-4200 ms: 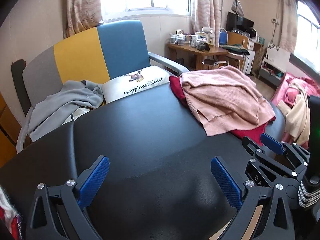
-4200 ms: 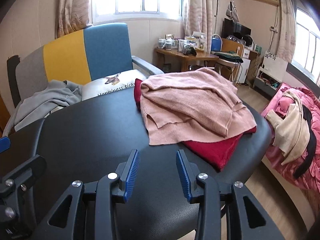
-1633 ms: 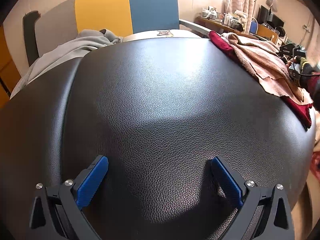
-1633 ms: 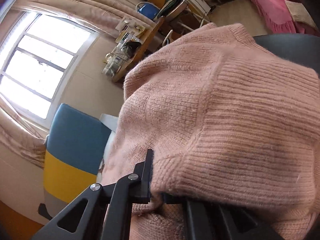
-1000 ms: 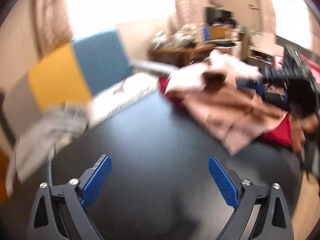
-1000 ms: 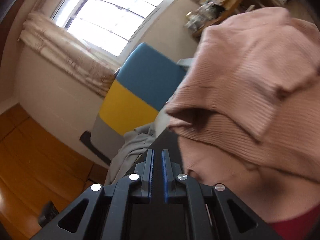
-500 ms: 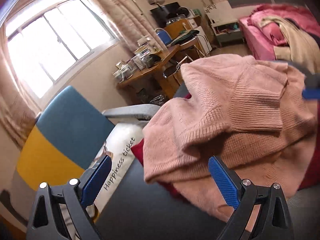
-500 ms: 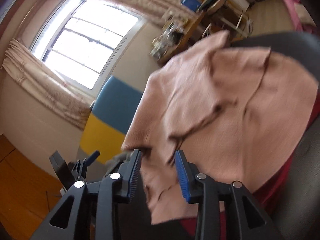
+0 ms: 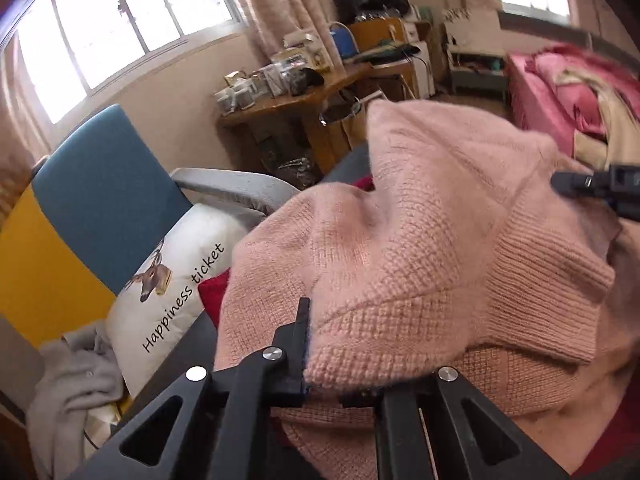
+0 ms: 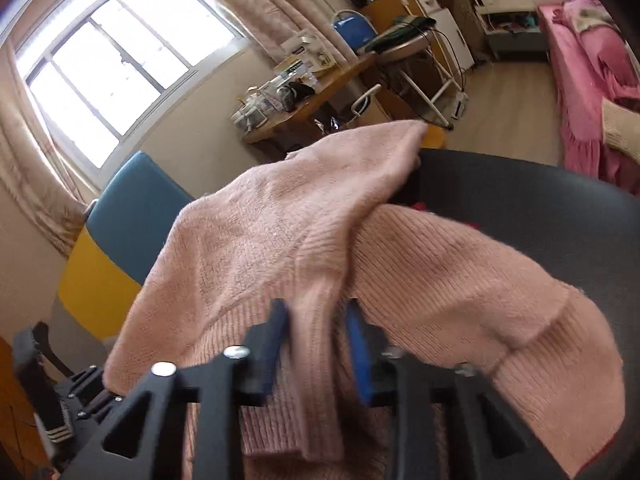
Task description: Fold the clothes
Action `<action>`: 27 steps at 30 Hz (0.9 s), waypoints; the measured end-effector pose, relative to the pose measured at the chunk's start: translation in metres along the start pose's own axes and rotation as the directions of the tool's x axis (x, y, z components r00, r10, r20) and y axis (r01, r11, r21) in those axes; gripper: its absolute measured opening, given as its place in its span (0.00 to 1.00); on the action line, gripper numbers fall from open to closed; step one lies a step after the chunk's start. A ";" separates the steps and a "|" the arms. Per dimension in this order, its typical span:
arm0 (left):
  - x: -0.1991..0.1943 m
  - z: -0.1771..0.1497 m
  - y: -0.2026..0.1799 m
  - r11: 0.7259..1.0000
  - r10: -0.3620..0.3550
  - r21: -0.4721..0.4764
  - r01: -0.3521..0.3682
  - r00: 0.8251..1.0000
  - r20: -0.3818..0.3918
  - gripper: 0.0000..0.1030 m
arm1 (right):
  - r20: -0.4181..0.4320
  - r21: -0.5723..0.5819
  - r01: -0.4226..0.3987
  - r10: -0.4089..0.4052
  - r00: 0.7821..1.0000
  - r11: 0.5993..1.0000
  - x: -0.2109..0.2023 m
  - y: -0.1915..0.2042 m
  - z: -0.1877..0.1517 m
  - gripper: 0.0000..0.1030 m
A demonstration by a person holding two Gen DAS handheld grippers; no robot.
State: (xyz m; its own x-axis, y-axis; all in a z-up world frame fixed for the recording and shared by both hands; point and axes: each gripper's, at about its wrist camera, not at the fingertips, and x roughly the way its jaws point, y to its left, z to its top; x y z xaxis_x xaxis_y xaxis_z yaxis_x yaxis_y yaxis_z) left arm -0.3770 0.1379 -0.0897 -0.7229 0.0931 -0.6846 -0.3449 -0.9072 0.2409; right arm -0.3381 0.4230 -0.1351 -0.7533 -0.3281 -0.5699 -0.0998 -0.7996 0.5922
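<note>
A pink knit sweater (image 9: 420, 240) lies rumpled on a black padded table (image 10: 520, 208), over a red garment (image 9: 214, 292). My left gripper (image 9: 324, 348) is shut on the sweater's near edge; one black finger (image 9: 298, 344) shows and the knit covers the other. In the left wrist view my right gripper (image 9: 596, 188) reaches in from the right edge over the sweater. In its own view the right gripper (image 10: 316, 348) straddles a raised fold of the sweater (image 10: 312, 264). Its jaws are closing, and the blue pads (image 10: 276, 340) press the fold from both sides.
A blue, yellow and grey chair (image 9: 100, 200) stands left of the table, holding a white "Happiness ticket" pillow (image 9: 180, 280) and a grey garment (image 9: 68, 380). A cluttered wooden desk (image 9: 288, 96) is behind. A pink bed (image 9: 560, 92) with clothes is at the right.
My left gripper swung over to the sweater and went from wide open to shut on its edge. My right gripper let go, shifted along the sweater and narrowed around a fold.
</note>
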 end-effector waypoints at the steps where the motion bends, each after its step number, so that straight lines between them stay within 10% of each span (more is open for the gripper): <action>1: -0.007 -0.001 0.004 0.999 -0.021 -0.034 0.021 1.000 0.013 0.08 | -0.005 0.011 -0.039 0.039 0.999 0.999 0.002 0.001 -0.002 0.16; 6: -0.065 -0.010 0.024 0.960 -0.153 -0.218 0.174 0.982 0.111 0.08 | -0.013 0.080 -0.276 0.278 0.961 0.958 -0.010 0.006 -0.025 0.10; 14: -0.155 -0.067 0.042 0.874 -0.209 -0.406 0.266 0.961 0.181 0.08 | -0.043 0.169 -0.545 0.559 0.828 0.821 -0.039 0.034 -0.108 0.10; 27: -0.268 -0.180 0.115 0.641 -0.180 -0.715 0.279 0.960 0.214 0.08 | -0.079 0.211 -0.780 0.806 0.587 0.589 -0.101 0.126 -0.211 0.10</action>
State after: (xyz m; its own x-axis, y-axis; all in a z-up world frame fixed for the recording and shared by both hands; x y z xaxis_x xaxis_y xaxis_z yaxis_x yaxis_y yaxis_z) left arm -0.1154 -0.0656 -0.0029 -0.7600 0.3404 -0.5536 0.0053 -0.8486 -0.5291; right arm -0.1372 0.2495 -0.1232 -0.4711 -0.8767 0.0972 0.3919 -0.1093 0.9135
